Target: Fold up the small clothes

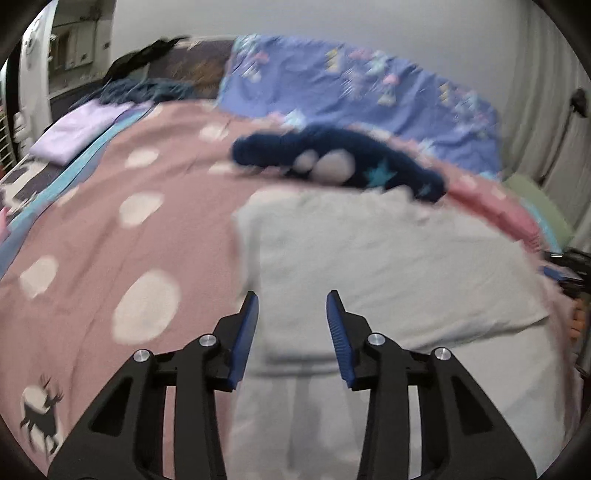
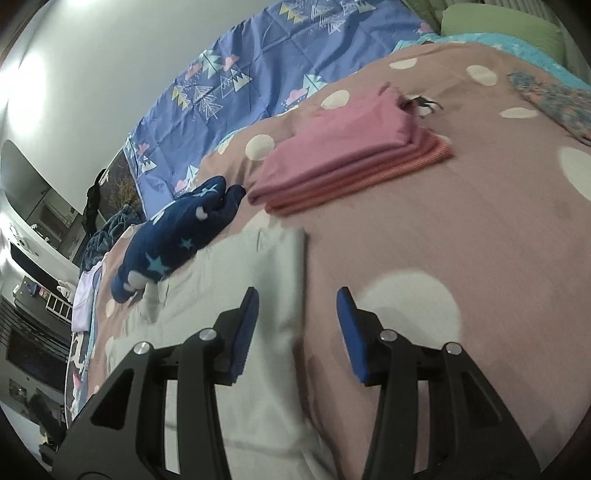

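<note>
A pale grey garment [image 1: 369,266] lies spread flat on the pink dotted blanket [image 1: 129,221]. My left gripper [image 1: 291,299] hovers over its near left part, jaws apart with nothing between the blue pads. In the right wrist view the same grey garment [image 2: 240,280] shows its right edge. My right gripper [image 2: 297,295] stands open above that edge, one finger over the cloth, the other over the pink dotted blanket [image 2: 461,229]. A dark blue garment with stars [image 1: 340,162] [image 2: 177,236] lies bunched just beyond the grey one.
A stack of folded pink clothes [image 2: 343,155] rests on the blanket to the right. A folded lilac piece [image 1: 77,129] lies at the far left. A blue patterned sheet [image 1: 351,85] covers the back by the wall. A green pillow [image 2: 498,22] sits far right.
</note>
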Available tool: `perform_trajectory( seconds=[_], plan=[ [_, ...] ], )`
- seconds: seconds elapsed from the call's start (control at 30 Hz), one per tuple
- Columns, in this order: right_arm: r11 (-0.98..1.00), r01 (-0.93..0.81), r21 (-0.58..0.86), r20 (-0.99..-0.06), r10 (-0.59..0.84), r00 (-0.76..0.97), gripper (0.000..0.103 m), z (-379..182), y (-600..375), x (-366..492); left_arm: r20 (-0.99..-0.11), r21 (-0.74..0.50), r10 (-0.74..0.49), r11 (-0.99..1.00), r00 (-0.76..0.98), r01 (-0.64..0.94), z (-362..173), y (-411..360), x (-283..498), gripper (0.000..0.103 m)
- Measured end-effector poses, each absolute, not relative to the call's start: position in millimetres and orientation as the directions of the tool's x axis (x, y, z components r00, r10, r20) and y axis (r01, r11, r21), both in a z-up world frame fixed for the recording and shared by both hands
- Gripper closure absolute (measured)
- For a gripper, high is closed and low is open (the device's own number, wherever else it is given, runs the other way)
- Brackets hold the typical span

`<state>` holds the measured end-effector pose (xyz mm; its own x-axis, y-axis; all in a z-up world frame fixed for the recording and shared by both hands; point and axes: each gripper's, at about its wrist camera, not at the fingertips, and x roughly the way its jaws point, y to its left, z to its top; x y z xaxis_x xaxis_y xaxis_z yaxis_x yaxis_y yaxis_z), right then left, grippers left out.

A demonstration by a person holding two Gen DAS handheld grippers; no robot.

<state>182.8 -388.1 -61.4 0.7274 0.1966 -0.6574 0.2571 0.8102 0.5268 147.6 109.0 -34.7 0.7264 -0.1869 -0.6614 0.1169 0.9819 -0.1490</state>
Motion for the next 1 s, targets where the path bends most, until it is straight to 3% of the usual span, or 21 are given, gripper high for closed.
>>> perform_trajectory(
  seconds=[0.07,0.17,0.23,0.27,0.37,0.43,0.53,0.63,0.7,0.73,0.77,0.8,0.83,0.87,1.0],
  plan=[
    [0.807,0.263,0.529,-0.667,0.203,0.717,0.057,-63,-388,203,-0.649,-0.159,-0.257,0.966,0.716,0.203,-31,90,152,0.063],
    [0.794,0.267,0.546,-0.69,0.245,0.681,0.061,-71,-384,227,-0.726,-0.118,-0.28,0.951,0.628,0.287,-60,55,171,0.063],
    [0.794,0.243,0.557,-0.71,0.304,0.635,0.095,-81,-374,239,-0.766,-0.069,-0.238,0.954,0.597,0.292,-88,41,177,0.061],
    [0.829,0.225,0.512,-0.735,0.287,0.614,0.1,-81,-368,243,-0.762,-0.053,-0.231,0.954,0.605,0.296,-84,40,175,0.061],
    [0.919,0.259,0.298,-0.73,0.044,0.682,0.103,-61,-372,238,-0.761,-0.04,-0.22,0.955,0.611,0.294,-85,40,174,0.06],
    [0.904,0.39,0.173,-0.745,-0.139,0.652,0.103,-64,-398,242,-0.761,-0.048,-0.226,0.955,0.608,0.294,-84,42,173,0.06],
    [0.855,0.374,0.359,-0.752,0.028,0.659,0.103,-76,-429,234,-0.759,-0.048,-0.226,0.955,0.61,0.294,-84,43,175,0.06],
    [0.892,0.221,0.394,-0.73,0.157,0.665,0.096,-66,-405,214,-0.76,-0.046,-0.224,0.955,0.61,0.294,-85,42,175,0.059],
    [0.899,0.132,0.417,-0.717,0.237,0.656,0.067,-63,-382,202,-0.76,-0.04,-0.22,0.955,0.612,0.294,-86,40,173,0.059],
    [0.899,0.108,0.425,-0.711,0.258,0.655,0.065,-64,-375,199,-0.759,-0.037,-0.218,0.955,0.613,0.294,-86,39,174,0.059],
    [0.908,0.093,0.409,-0.721,0.259,0.643,0.08,-68,-366,197,-0.759,-0.036,-0.217,0.955,0.614,0.293,-86,38,174,0.059],
    [0.937,0.088,0.338,-0.761,0.217,0.612,0.103,-76,-356,197,-0.759,-0.037,-0.218,0.955,0.613,0.293,-86,38,174,0.059],
    [0.984,0.08,0.161,-0.803,0.083,0.59,0.103,-89,-342,200,-0.759,-0.04,-0.22,0.955,0.613,0.294,-86,38,174,0.059],
    [0.994,0.05,0.1,-0.798,0.05,0.601,0.103,-92,-334,202,-0.758,-0.041,-0.222,0.955,0.613,0.294,-85,38,173,0.059],
    [0.98,0.196,0.031,-0.762,-0.104,0.639,0.103,-71,-331,182,-0.758,-0.04,-0.221,0.955,0.614,0.294,-85,38,173,0.059]
  ],
)
